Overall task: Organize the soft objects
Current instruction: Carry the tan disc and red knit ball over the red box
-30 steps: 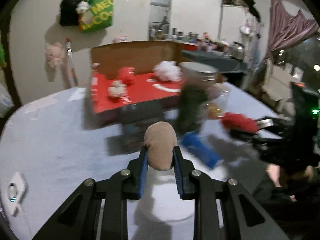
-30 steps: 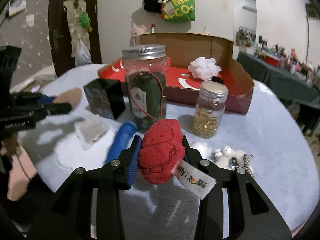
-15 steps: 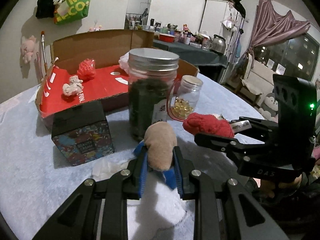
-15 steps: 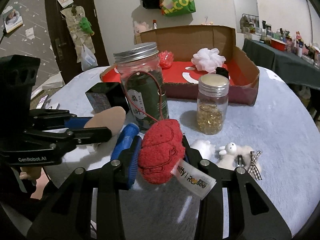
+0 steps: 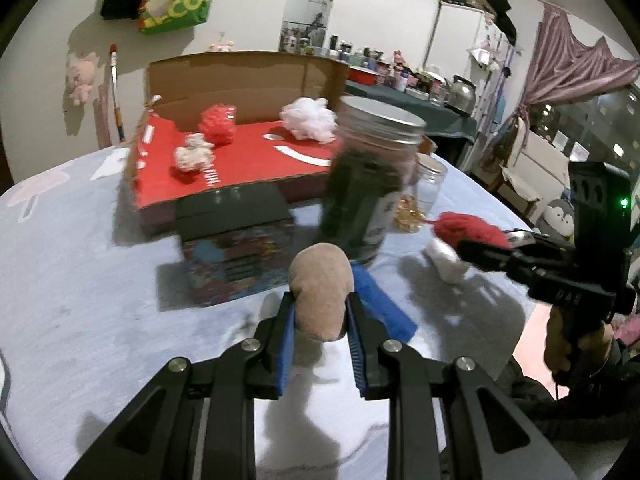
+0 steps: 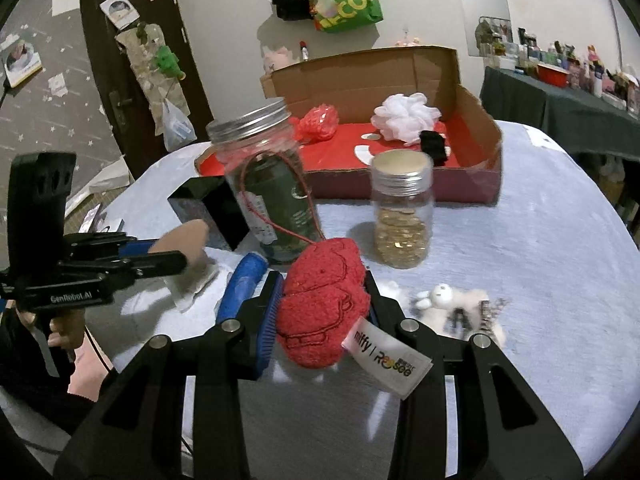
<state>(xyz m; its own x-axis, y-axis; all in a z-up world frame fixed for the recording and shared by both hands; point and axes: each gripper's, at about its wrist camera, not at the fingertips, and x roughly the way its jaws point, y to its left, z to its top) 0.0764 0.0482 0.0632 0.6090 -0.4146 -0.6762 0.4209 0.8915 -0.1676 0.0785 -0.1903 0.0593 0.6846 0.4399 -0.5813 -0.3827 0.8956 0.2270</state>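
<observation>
My left gripper [image 5: 320,312] is shut on a tan plush toy [image 5: 320,288], held above the table; it also shows in the right wrist view [image 6: 182,240]. My right gripper [image 6: 322,304] is shut on a red fuzzy plush [image 6: 322,300] with a white label; it shows at the right of the left wrist view [image 5: 470,232]. An open cardboard box with a red floor [image 5: 256,160] stands at the back and holds a red puff [image 5: 218,124], a white puff [image 5: 308,118] and a small pink-white toy [image 5: 192,154].
A tall jar with dark contents [image 6: 268,192], a small jar of gold pieces [image 6: 402,216], a dark patterned box [image 5: 236,248] and a blue cylinder [image 6: 240,288] stand between me and the cardboard box. White plush pieces [image 6: 440,296] lie to the right.
The left gripper has swung and lifted, so the box and jars shift in its view and blur. The right gripper has risen slightly. Both keep their toys.
</observation>
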